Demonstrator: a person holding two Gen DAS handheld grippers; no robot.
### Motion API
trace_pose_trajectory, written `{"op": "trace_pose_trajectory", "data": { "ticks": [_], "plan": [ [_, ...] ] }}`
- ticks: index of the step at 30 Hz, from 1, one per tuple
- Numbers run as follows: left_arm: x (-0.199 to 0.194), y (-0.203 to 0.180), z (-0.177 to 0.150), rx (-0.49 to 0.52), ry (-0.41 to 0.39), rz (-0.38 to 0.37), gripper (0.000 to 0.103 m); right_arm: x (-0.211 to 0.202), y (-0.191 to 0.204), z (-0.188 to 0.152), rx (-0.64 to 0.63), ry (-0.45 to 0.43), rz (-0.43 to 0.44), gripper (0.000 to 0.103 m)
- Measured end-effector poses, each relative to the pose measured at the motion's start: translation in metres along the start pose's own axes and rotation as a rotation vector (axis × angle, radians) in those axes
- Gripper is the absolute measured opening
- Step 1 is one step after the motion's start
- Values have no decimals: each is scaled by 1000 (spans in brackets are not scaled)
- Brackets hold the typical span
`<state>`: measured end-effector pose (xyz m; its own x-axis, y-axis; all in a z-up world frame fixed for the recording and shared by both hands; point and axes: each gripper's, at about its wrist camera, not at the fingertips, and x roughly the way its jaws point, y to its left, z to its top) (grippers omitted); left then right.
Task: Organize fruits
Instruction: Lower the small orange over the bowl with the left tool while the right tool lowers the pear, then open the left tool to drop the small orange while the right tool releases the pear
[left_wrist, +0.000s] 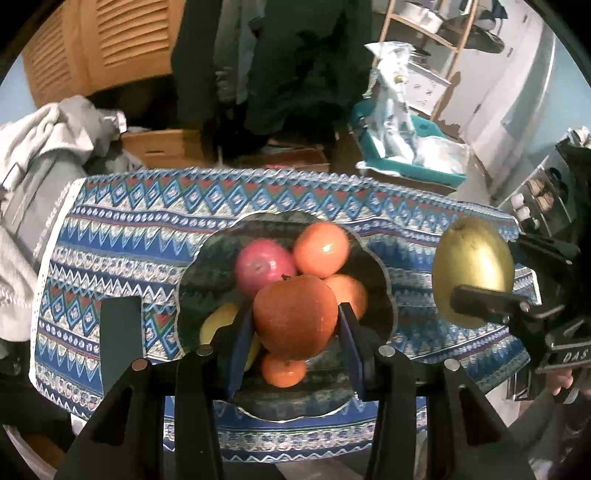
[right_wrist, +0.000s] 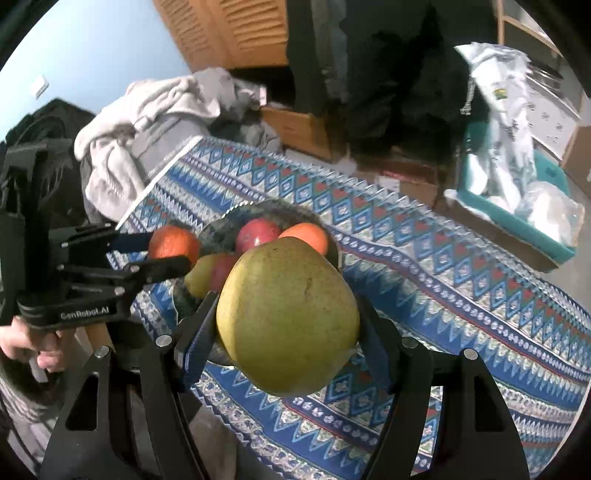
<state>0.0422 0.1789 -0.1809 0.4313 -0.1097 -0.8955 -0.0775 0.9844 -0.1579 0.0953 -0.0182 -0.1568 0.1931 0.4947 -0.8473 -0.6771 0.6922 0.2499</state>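
A counter (left_wrist: 122, 236) draped in a blue, zigzag-patterned cloth stands before a pale blue wall (right_wrist: 92, 48) and louvred wooden doors (left_wrist: 122, 40), with dark garments (left_wrist: 280, 62) hanging beside them. A heap of grey and white laundry (left_wrist: 48, 147) lies at the counter's left end, and cardboard boxes (left_wrist: 166, 147) sit on the floor behind it. To the right are a teal bin (left_wrist: 410, 162) stuffed with plastic bags and a light wooden shelf frame (left_wrist: 454, 48) against the white wall.

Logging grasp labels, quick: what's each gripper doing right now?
Left gripper: shut on the apple, above the bowl.
Right gripper: shut on the pear, beside the bowl.
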Motion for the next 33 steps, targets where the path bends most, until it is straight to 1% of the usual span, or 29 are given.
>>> {"op": "trace_pose_trajectory", "data": {
  "ticks": [12, 19, 26, 33],
  "plan": [
    [32, 43, -6, -77, 55, 4, 46, 60, 25, -5, -78, 105, 12, 71],
    [53, 64, -4, -121, 66, 5, 46, 89, 34, -9, -97, 149, 26, 71],
    [72, 67, -1, -131, 96, 3, 46, 105, 38, -19, -113, 178, 30, 71],
    [78, 65, 3, -132, 105, 7, 46, 118, 37, -26, -130, 217, 34, 72]
  ]
}}
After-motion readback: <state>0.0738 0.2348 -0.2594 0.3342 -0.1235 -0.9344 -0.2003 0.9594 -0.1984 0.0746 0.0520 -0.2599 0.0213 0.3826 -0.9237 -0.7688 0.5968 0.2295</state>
